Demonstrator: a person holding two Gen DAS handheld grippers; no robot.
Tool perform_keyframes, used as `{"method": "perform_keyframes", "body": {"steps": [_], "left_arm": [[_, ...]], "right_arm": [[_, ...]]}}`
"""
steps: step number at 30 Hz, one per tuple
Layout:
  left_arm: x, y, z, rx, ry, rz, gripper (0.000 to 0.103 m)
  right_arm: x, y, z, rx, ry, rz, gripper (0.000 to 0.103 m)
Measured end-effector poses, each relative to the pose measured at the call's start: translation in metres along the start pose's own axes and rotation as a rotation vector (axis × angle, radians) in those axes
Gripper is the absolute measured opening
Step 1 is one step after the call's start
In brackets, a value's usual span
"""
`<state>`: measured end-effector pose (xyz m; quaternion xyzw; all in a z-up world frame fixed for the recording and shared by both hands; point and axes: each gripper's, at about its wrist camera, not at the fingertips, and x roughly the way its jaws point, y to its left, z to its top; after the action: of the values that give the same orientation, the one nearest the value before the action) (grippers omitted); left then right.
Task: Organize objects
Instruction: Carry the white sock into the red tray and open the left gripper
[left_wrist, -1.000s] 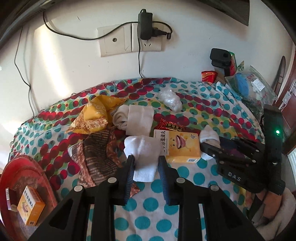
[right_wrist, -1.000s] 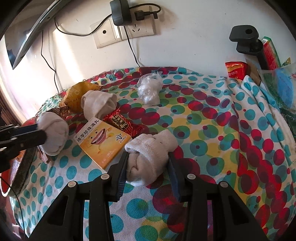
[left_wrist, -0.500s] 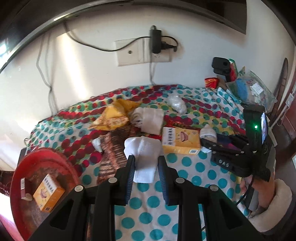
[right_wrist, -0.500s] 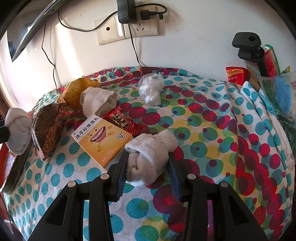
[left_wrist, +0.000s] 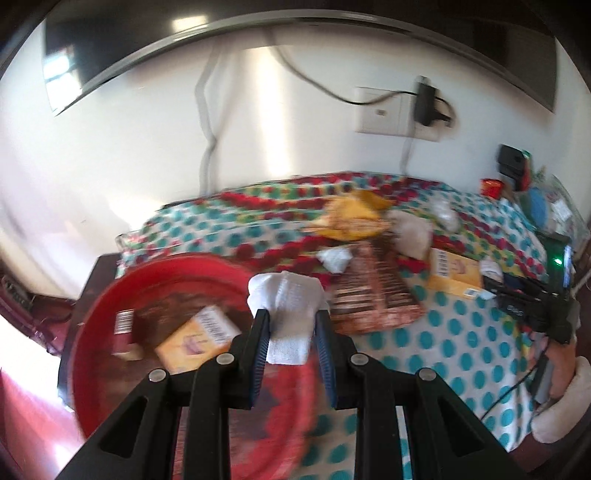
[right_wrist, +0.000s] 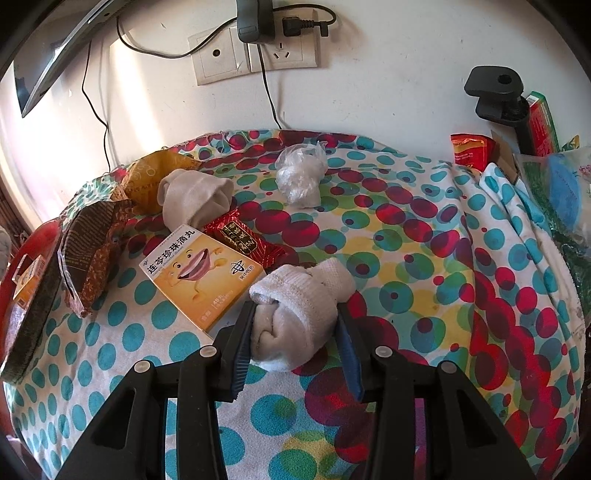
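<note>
My left gripper (left_wrist: 291, 317) is shut on a rolled white sock (left_wrist: 284, 295) and holds it in the air over the red tray (left_wrist: 92, 332) at the table's left end. The tray holds a yellow box (left_wrist: 195, 339) and a small red-and-white pack (left_wrist: 123, 332). My right gripper (right_wrist: 295, 314) is shut on a second rolled white sock (right_wrist: 299, 295), which rests on the dotted tablecloth (right_wrist: 406, 258) beside a yellow medicine box (right_wrist: 201, 273). A beige sock roll (right_wrist: 192, 199) lies farther back on the left.
Near the yellow box lie a red candy packet (right_wrist: 243, 240), a brown wrapper (right_wrist: 92, 254), a yellow wrapper (right_wrist: 151, 177) and a wad of clear plastic (right_wrist: 301, 177). Bags and boxes (right_wrist: 554, 177) crowd the right edge. The wall with sockets (right_wrist: 255, 55) stands right behind the table.
My left gripper has lifted its white sock off the table and carried it left, over the red tray. The right gripper has stayed in place on its sock.
</note>
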<state>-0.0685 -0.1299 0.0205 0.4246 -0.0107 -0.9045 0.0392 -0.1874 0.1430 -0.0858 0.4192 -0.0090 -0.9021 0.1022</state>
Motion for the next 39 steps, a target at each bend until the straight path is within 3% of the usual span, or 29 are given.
{"method": "perform_keyframes", "body": {"steps": [6, 15, 27, 33, 39], "left_arm": [[0.003, 0.059, 0.003, -0.066, 0.023, 0.097, 0.026], [0.052, 0.123, 0.013, -0.173, 0.121, 0.161, 0.026], [0.108, 0.148, 0.018, -0.236, 0.189, 0.183, 0.028], [0.104, 0.148, 0.011, -0.233, 0.188, 0.193, 0.036], [0.067, 0.137, -0.010, -0.257, 0.098, 0.213, 0.039]], "right_arm": [[0.000, 0.001, 0.000, 0.001, 0.001, -0.003, 0.041], [0.001, 0.001, 0.000, 0.003, 0.004, -0.008, 0.041], [0.003, 0.005, 0.000, -0.005, 0.014, -0.026, 0.042], [0.006, 0.006, -0.002, -0.019, 0.025, -0.044, 0.043], [0.007, 0.001, -0.003, -0.027, 0.025, -0.053, 0.042]]}}
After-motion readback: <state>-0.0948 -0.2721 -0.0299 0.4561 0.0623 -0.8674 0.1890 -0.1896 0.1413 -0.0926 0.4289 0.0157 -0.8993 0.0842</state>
